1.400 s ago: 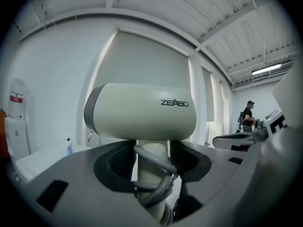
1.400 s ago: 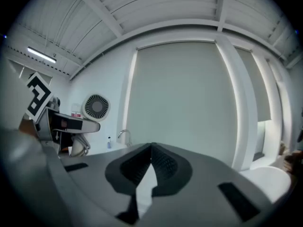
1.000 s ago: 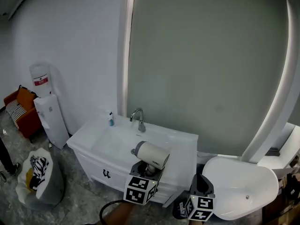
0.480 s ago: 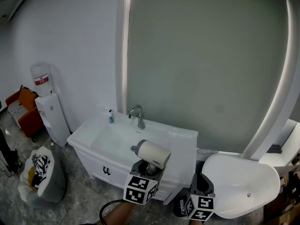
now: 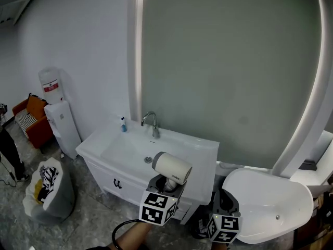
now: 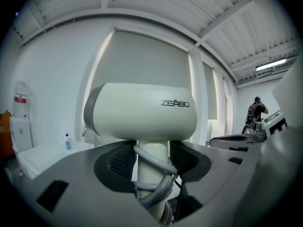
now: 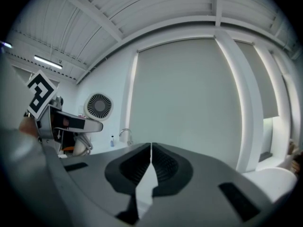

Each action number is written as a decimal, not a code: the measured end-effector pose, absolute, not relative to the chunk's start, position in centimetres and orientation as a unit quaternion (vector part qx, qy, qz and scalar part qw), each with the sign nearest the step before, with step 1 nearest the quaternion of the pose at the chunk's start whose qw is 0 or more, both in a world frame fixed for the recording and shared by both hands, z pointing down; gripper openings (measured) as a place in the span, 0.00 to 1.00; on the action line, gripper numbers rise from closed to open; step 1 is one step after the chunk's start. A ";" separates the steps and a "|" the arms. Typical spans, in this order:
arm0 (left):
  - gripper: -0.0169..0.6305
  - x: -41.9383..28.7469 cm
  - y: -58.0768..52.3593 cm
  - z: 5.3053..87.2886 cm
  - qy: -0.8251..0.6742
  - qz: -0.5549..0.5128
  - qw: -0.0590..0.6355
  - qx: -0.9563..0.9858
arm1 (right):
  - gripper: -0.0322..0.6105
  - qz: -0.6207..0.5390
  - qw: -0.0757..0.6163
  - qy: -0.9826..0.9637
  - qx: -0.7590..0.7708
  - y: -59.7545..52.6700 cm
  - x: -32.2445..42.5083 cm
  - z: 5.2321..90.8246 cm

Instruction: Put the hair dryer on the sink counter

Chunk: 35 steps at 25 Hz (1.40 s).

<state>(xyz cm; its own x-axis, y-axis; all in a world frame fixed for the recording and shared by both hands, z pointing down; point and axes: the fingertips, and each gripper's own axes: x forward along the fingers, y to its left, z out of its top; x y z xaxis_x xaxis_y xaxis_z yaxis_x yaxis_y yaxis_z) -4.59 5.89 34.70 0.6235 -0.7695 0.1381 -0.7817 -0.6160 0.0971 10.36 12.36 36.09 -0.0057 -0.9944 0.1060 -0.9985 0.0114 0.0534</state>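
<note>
Since a second ago the whole head view has drifted a little, so the vanity and faucet sit slightly lower and further right in it, a person's dark leg has come in at the left edge, and the hair dryer (image 5: 173, 167) has barely shifted against the counter. Nearest the camera, the left gripper (image 5: 167, 184) pinches the dryer's pale handle between its ribbed pads, jaws standing wide around it, with the grey cord (image 6: 154, 174) looped round the handle just above them. The dryer is upright, its cream barrel lying crosswise over the jaws, and the left gripper view reads "ZEABO" (image 6: 175, 103) in grey on its side. The right gripper (image 5: 225, 201) hangs just beside it, lower right, its jaws pressed together with nothing between them, as the right gripper view shows (image 7: 150, 161). That same view catches the dryer's round rear grille (image 7: 99, 106) off to the left. The dryer is held in the air over the front part of the white sink counter (image 5: 204, 158), probably not touching it, though the steep angle makes that hard to judge. Behind it stand the chrome faucet (image 5: 151, 124) and a small blue bottle (image 5: 123, 124), its label too small to read. A white tub (image 5: 268, 204) lies to the right. Farther left stand a patterned bag (image 5: 47, 191), a water dispenser (image 5: 60, 129) whose jug carries a red label with unreadable print, and an orange chair (image 5: 31, 120).
</note>
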 end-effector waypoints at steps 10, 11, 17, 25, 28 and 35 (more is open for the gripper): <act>0.37 -3.0 4.5 35.2 -0.430 0.042 0.077 0.899 | 0.09 0.022 0.050 -0.706 0.707 11.4 12.1 36.7; 0.37 -2.9 4.1 35.3 -0.429 0.043 0.078 0.899 | 0.09 0.023 0.052 -0.705 0.707 11.1 12.1 36.9; 0.37 -2.1 0.2 36.2 -0.420 0.048 0.073 0.903 | 0.09 0.028 0.062 -0.701 0.710 7.0 12.4 38.2; 0.37 -1.0 -7.4 37.9 -0.411 0.053 0.093 0.905 | 0.09 0.043 0.069 -0.696 0.713 -1.2 13.4 39.3; 0.37 -1.5 -10.5 38.7 -0.413 0.055 0.103 0.903 | 0.09 0.049 0.073 -0.698 0.711 -4.3 13.0 40.0; 0.37 -2.0 -17.9 39.1 -0.397 0.062 0.112 0.909 | 0.09 0.058 0.079 -0.685 0.722 -11.3 12.4 40.3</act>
<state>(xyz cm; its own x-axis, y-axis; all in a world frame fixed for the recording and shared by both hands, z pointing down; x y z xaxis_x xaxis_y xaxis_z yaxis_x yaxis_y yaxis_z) -1.99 -17.86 39.15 0.6764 -0.7083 0.2023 -0.7362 -0.6592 0.1534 12.38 -11.27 40.25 0.0545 -0.9800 0.1916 -0.9982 -0.0487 0.0348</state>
